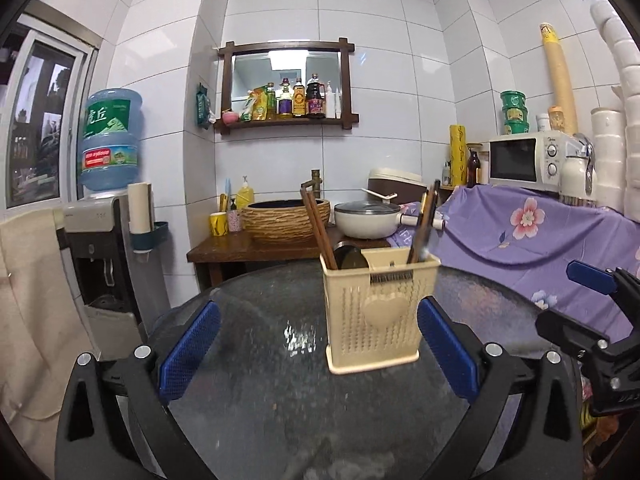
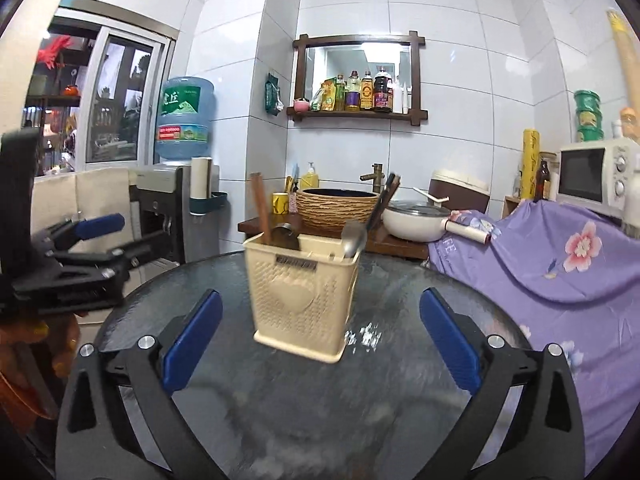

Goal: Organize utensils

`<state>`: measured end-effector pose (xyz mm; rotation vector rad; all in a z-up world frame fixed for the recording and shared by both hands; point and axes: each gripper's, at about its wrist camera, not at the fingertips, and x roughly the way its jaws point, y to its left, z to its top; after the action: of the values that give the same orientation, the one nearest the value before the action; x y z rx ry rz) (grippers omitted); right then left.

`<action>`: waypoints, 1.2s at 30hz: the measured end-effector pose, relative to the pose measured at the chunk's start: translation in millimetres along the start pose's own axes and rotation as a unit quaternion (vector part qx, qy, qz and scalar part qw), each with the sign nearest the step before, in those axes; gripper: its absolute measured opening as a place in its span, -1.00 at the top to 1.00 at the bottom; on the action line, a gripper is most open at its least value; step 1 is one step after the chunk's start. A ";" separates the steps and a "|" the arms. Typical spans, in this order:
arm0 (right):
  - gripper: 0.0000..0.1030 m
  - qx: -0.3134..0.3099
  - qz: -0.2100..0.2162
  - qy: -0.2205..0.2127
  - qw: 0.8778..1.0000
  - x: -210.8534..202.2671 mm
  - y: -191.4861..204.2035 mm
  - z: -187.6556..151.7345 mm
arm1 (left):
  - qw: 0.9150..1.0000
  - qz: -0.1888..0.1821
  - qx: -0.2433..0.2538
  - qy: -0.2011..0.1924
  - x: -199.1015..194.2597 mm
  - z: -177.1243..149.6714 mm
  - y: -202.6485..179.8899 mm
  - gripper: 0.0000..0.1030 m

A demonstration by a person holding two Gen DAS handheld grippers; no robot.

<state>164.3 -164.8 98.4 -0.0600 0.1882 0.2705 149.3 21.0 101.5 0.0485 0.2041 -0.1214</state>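
Observation:
A cream plastic utensil holder (image 1: pixel 374 316) stands upright on the round dark glass table (image 1: pixel 260 380). It holds brown chopsticks (image 1: pixel 318 232) on its left, a round metal ladle head (image 1: pixel 351 258) and dark-handled utensils (image 1: pixel 424 224) on its right. In the right wrist view the holder (image 2: pixel 302 296) shows chopsticks (image 2: pixel 260 208) and a metal spoon (image 2: pixel 354 238). My left gripper (image 1: pixel 318 348) is open and empty, just in front of the holder. My right gripper (image 2: pixel 320 344) is open and empty, also just short of it.
A purple floral cloth (image 1: pixel 540 240) covers a counter on the right with a microwave (image 1: pixel 528 160). Behind the table stand a wooden stand with a woven basin (image 1: pixel 286 220) and a white pot (image 1: pixel 366 218). A water dispenser (image 1: pixel 104 220) stands at the left.

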 end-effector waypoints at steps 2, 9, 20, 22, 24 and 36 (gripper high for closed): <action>-0.89 0.012 0.003 0.001 1.000 -15.7 2.2 -14.2 | 1.000 0.006 -0.005 0.005 -15.6 -16.9 -2.4 -0.88; -0.89 0.045 0.003 -0.001 0.999 -68.6 7.2 -56.1 | 0.998 0.017 -0.025 0.054 -50.8 -53.4 -5.5 -0.88; -0.89 0.031 -0.010 0.022 0.999 -102.2 15.7 -88.6 | 0.998 0.015 -0.035 0.049 -83.3 -84.3 -7.6 -0.88; -0.89 0.035 -0.009 0.021 0.999 -106.4 15.5 -91.1 | 0.998 0.011 -0.035 0.050 -84.9 -86.2 -8.2 -0.88; -0.89 0.040 -0.007 0.019 0.999 -108.5 14.3 -92.4 | 0.998 0.010 -0.033 0.048 -85.9 -86.0 -9.0 -0.88; -0.89 0.026 -0.007 0.019 0.999 -108.3 15.2 -89.7 | 0.999 0.005 -0.030 0.045 -87.5 -87.5 -11.4 -0.88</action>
<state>41.9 -185.9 30.8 -0.0142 0.2327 0.2511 45.4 25.1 33.4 -0.0042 0.2973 -0.1036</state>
